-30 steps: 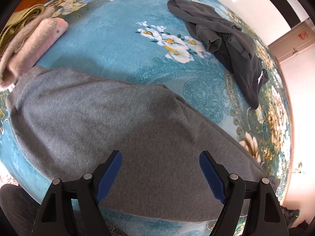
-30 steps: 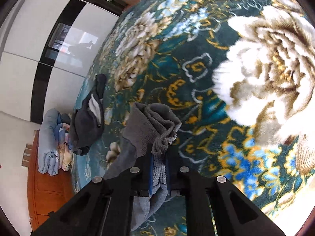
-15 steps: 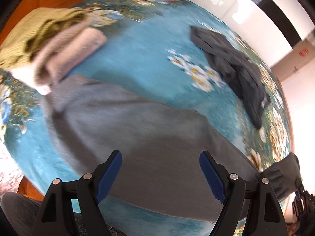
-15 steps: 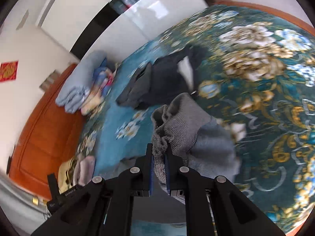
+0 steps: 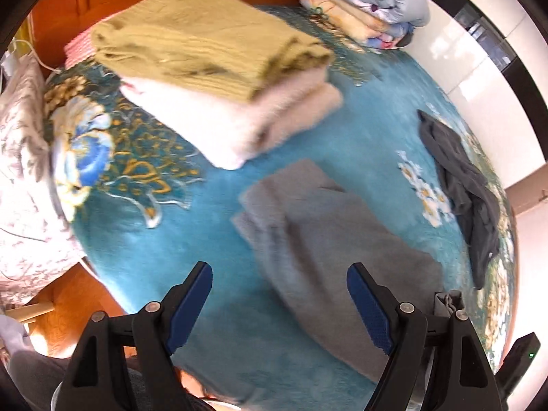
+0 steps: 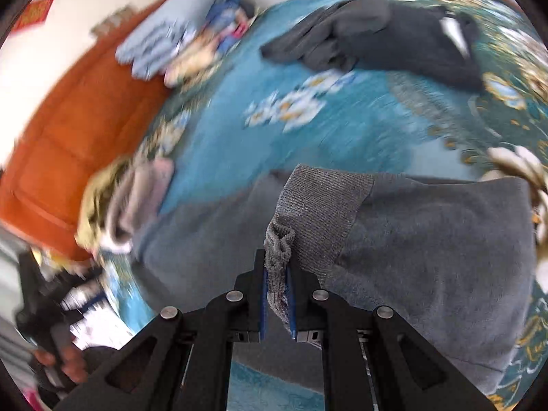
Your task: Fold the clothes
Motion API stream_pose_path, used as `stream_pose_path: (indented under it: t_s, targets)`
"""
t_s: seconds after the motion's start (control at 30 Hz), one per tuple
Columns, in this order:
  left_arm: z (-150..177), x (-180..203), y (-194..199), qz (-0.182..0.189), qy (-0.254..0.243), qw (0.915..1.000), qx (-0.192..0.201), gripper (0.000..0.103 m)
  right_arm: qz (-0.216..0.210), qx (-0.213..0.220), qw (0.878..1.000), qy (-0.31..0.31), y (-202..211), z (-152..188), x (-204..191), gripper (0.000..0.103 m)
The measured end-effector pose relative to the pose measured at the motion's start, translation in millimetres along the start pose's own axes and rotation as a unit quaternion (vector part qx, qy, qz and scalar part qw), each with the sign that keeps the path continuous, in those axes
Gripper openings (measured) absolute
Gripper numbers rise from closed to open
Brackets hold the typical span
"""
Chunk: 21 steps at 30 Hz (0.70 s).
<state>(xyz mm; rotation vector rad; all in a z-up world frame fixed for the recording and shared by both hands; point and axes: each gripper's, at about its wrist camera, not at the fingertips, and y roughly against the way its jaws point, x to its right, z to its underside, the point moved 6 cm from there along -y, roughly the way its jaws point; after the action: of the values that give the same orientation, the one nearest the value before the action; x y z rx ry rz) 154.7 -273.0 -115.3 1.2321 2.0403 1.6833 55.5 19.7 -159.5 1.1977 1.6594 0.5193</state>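
Heavy motion blur over the folded pile and stacked quilts in the right wrist view. Grey trousers smeared too, near end cut off behind the tongs. Hand at the lower left barely readable.

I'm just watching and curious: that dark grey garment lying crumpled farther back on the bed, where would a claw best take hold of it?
Probably at the outer end of the dark grey garment, the tapered tip near the blue bedspread's centre. It lies flat and clear of the bunched middle, so a claw coming down from above could pinch one layer. The left claw is open and free; the right claw already holds the light grey garment.
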Motion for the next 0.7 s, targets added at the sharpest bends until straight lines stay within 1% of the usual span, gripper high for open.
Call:
stream_pose_path:
  t_s: [0.1,0.17,0.3,0.33,0.43,0.47,0.53,0.6,0.67,0.7]
  targets:
    - [3,-16,-9,0.029,0.042,0.9984,-0.023,0.084,0.012,-0.024,1.000,0.017,-23,10,-6,0.010]
    - [7,-22,-19,0.053,0.075,0.9950,-0.041,0.084,0.025,-0.032,0.999,0.024,-32,14,-8,0.010]
    - [13,-26,-34,0.081,0.107,0.9883,-0.071,0.084,0.025,-0.047,0.997,0.047,-39,16,-16,0.016]
    - [12,-26,-35,0.088,0.115,0.9867,-0.074,0.084,0.012,-0.048,0.997,0.052,-36,15,-18,0.017]
    - [7,-27,-39,0.103,0.138,0.9820,-0.076,0.084,-0.047,-0.038,0.996,0.063,-19,7,-26,0.018]
    - [4,-27,-40,0.109,0.148,0.9801,-0.075,0.084,-0.058,-0.026,0.996,0.065,-11,1,-25,0.019]
    - [-2,-27,-46,0.123,0.168,0.9752,-0.075,0.084,-0.046,-0.001,0.997,0.059,1,-12,-14,0.020]
    - [-6,-27,-54,0.126,0.177,0.9728,-0.080,0.084,-0.016,0.002,0.999,0.051,3,-20,5,0.020]
    - [-7,-29,-63,0.110,0.175,0.9747,-0.087,0.084,0.008,-0.020,0.999,0.041,-8,-17,22,0.020]
    - [-7,-30,-67,0.103,0.175,0.9750,-0.089,0.084,0.014,-0.032,0.999,0.036,-14,-13,28,0.020]
